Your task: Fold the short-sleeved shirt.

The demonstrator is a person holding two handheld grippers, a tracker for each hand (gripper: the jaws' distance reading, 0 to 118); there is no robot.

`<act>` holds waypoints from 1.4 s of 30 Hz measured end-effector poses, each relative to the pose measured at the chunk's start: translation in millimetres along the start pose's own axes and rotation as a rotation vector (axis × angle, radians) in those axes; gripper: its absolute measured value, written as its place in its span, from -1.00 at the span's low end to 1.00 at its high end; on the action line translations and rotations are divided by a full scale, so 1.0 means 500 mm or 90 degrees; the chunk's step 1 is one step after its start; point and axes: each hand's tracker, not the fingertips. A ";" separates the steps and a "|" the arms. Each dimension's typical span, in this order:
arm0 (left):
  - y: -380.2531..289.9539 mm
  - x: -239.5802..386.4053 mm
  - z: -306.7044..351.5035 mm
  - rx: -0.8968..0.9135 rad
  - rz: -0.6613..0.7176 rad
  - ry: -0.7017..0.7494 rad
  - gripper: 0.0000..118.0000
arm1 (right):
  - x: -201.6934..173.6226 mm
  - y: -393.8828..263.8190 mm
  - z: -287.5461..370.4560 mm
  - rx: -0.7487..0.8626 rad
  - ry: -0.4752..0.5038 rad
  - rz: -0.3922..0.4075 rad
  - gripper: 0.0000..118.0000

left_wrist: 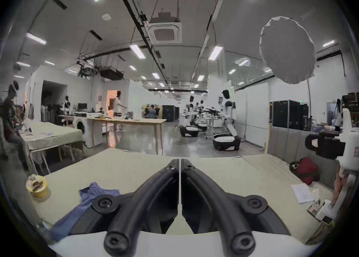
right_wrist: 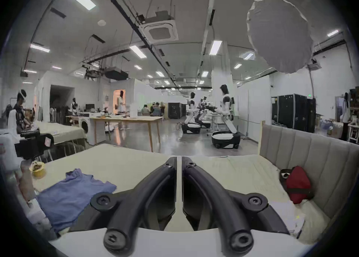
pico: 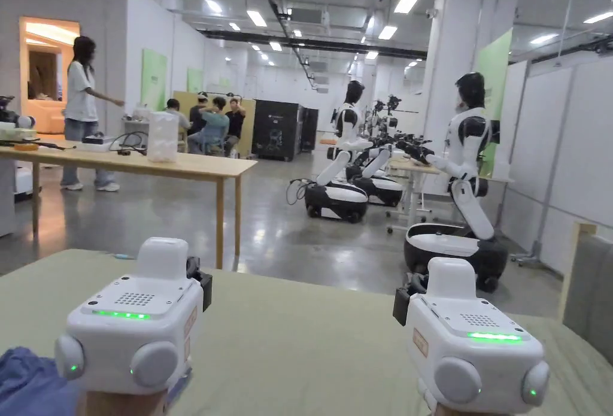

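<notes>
Nearest, both grippers are held up side by side over the bed, pointing out across the room. The left gripper has its jaws closed tip to tip with nothing between them, and the right gripper is the same: clenched and empty.

Just past them, on the near left of the bed, lies the shirt, blue, spread roughly flat with some wrinkles, a sleeve reaching toward the far side. It is apart from both grippers; in the left gripper view it sits low and left of the jaws, partly behind them. A yellow cup stands just beyond the shirt at the left edge. On the right, a red bag leans against the padded headboard, with paper lying nearer on that side.

Farther off, past the foot of the bed, are a wooden table, wheeled robots and several people.

By my reading, folding has not begun; this looks like the starting pose. The next move calls for lowering both grippers left toward the shirt, opening the jaws, and pinching two edge points, probably after drawing the cloth toward the middle of the bed, where there is room to smooth it. The cup stands close enough to be knocked.
</notes>
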 end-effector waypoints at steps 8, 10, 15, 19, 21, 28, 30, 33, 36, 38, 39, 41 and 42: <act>-0.028 -0.252 0.058 -0.033 -0.014 0.162 -1.00 | -0.272 -0.067 -0.116 -0.039 0.199 -0.029 -0.89; -0.044 -0.284 0.044 -0.067 -0.013 0.168 -1.00 | -0.309 -0.084 -0.136 -0.048 0.218 -0.034 -0.89; -0.122 -0.347 -0.082 -0.282 0.063 0.106 -1.00 | -0.339 -0.126 -0.173 -0.076 0.241 -0.029 -0.89; -0.244 -0.376 -0.225 -0.414 0.106 0.069 0.28 | -0.332 -0.158 -0.189 -0.093 0.245 -0.011 -0.89; -0.316 -0.365 -0.281 -0.415 0.029 0.053 0.95 | -0.326 -0.177 -0.209 -0.101 0.240 0.005 -0.89; -0.487 -0.346 -0.471 -0.529 0.076 0.060 0.97 | -0.300 -0.252 -0.276 -0.151 0.228 0.020 -0.89; -0.528 -0.338 -0.512 -0.560 0.072 0.071 0.94 | -0.299 -0.272 -0.292 -0.166 0.228 0.022 -0.89; -0.609 -0.350 -0.552 -0.658 0.057 0.069 0.83 | -0.294 -0.295 -0.307 -0.186 0.225 0.027 -0.89; -0.564 -0.355 -0.519 -0.588 0.052 0.051 -0.12 | -0.283 -0.318 -0.318 -0.195 0.219 0.027 -0.89; -0.544 -0.368 -0.491 -0.524 0.039 0.074 -0.94 | -0.276 -0.324 -0.322 -0.203 0.216 0.018 -0.89; -0.546 -0.376 -0.483 -0.528 0.042 0.100 -0.94 | -0.274 -0.319 -0.318 -0.205 0.214 0.012 -0.89; -0.552 -0.405 -0.496 -0.561 0.117 0.056 -0.94 | -0.265 -0.319 -0.311 -0.207 0.213 0.004 -0.89; -0.542 -0.397 -0.492 -0.544 0.103 0.067 -0.94 | -0.258 -0.318 -0.307 -0.208 0.211 0.000 -0.89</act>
